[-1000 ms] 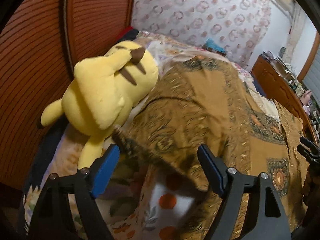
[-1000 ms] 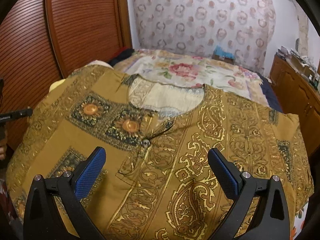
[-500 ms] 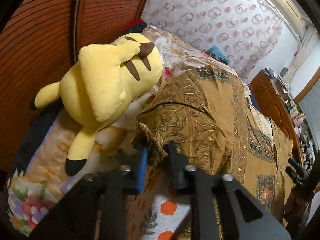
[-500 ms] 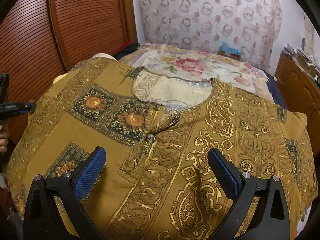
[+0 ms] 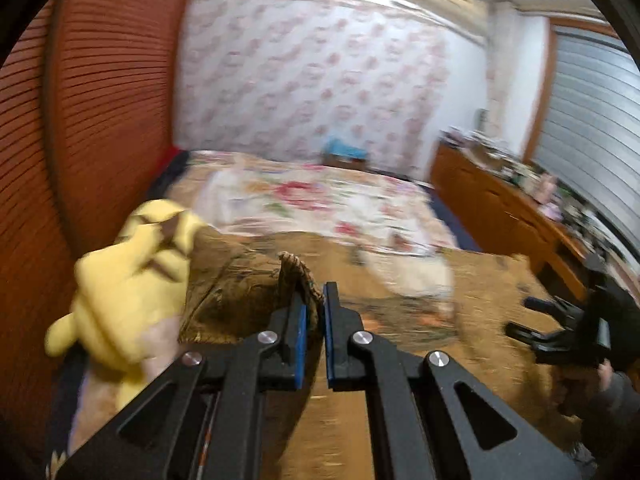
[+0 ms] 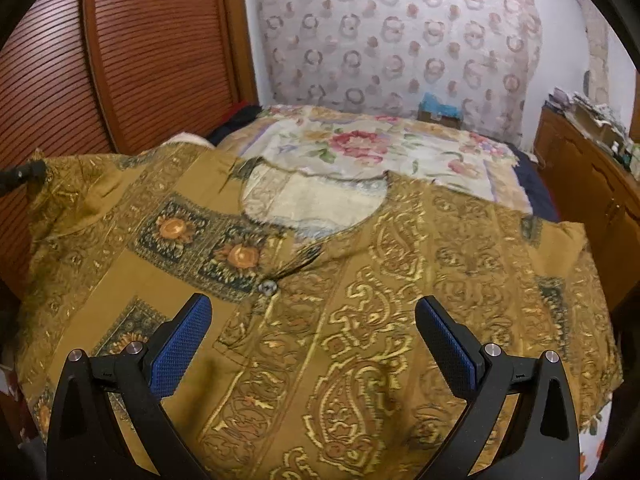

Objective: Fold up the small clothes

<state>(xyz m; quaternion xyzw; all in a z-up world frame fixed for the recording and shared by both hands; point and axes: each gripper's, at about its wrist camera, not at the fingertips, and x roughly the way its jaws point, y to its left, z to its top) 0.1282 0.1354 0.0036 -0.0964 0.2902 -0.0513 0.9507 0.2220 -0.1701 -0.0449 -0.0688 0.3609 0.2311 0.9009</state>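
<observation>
On the bed (image 6: 420, 148), your garment lies spread face up: a mustard patterned shirt (image 6: 360, 300) with its neckline toward the far wall and its hem toward you.

At the far left, beside the yellow plush toy (image 5: 132, 280), your left claw (image 5: 314, 300) is pressed together, pinching the shirt's left corner; its jaws have just been closing, and the cloth edge stands up between the blue pads (image 5: 301, 336) as a small peak. That view is smeared, so how deep the bite goes is hard to tell, but the fabric clearly rises off the bed at the pinch.

Moving right, the shirt's long side-to-side span runs away from that pinched corner toward the button (image 6: 267, 287) and placket at the middle. This is the relation that matters: the body of the shirt lies to the right of your left claw, so a fold would likely carry that corner rightward across the front.

Further right, your right claw (image 6: 312, 336) is spread wide and holds nothing, hovering above the lower front, just below the button. It is the nearer one to the centre line, well placed to steady the cloth.
</observation>
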